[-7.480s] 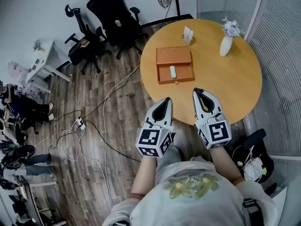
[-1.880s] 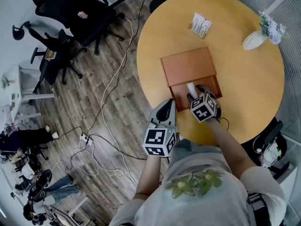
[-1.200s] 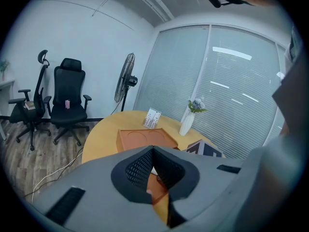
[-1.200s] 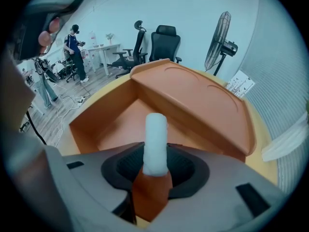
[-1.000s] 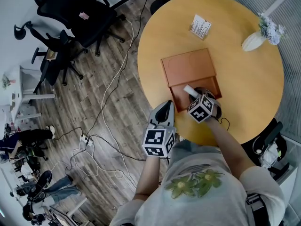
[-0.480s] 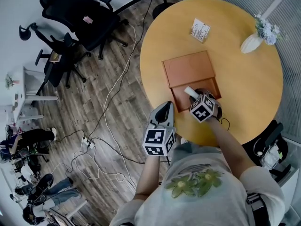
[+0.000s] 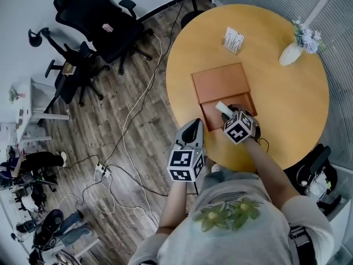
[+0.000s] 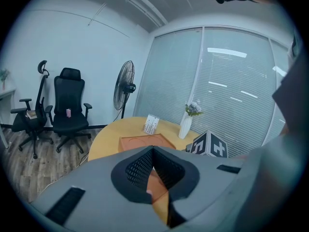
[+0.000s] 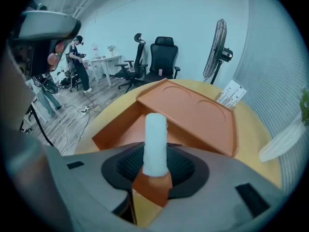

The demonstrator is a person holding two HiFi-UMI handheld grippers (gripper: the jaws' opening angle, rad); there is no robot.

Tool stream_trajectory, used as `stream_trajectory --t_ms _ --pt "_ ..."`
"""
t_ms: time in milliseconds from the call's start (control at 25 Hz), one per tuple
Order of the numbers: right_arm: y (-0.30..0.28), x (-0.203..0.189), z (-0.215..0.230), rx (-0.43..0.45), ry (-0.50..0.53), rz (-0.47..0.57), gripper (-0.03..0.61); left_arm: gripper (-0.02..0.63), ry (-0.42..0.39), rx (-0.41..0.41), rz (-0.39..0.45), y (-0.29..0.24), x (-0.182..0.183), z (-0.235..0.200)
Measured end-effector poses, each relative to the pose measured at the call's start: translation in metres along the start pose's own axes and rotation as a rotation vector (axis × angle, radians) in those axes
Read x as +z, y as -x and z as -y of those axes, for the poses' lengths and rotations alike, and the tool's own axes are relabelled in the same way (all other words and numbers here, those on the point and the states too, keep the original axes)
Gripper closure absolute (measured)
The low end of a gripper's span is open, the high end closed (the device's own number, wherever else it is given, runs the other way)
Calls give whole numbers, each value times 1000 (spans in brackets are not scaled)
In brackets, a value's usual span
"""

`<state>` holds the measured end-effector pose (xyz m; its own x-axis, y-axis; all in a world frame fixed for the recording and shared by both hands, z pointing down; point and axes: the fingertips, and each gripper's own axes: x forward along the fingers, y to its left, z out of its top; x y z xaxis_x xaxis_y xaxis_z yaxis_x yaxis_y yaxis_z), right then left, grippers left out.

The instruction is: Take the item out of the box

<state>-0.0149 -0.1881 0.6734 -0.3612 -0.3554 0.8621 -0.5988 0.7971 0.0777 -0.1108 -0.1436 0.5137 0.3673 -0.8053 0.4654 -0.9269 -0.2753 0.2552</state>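
Observation:
An orange box [image 7: 222, 83] lies on the round wooden table [image 7: 287, 109], its open tray [image 7: 212, 115] facing me. My right gripper [image 7: 228, 111] reaches into the tray and is shut on a white cylindrical item [image 7: 223, 107]. In the right gripper view the white item [image 9: 156, 140] stands up between the pads of the right gripper [image 9: 155, 161], above the tray floor, with the box lid [image 9: 193, 111] behind it. My left gripper [image 7: 193, 126] hangs shut and holding nothing off the table's near-left edge. In its own view, the left gripper [image 8: 153, 151] points toward the box [image 8: 145, 142].
A white vase with flowers [image 7: 292, 52] and a small card stand [image 7: 234, 40] sit on the far side of the table. Black office chairs [image 7: 102, 21] and loose cables [image 7: 129, 120] are on the wooden floor to the left. A standing fan [image 8: 124, 89] stands beyond the table.
The right gripper came from the near table edge into the tray and closed on the white item. The item's far end has tipped up. The left gripper stayed put.

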Motion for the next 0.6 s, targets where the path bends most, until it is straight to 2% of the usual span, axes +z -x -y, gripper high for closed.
stream_trajectory --t_ms 600 --pt "51 20 -4 -28 -46 127 434 612 -25 0 50 21 14 13"
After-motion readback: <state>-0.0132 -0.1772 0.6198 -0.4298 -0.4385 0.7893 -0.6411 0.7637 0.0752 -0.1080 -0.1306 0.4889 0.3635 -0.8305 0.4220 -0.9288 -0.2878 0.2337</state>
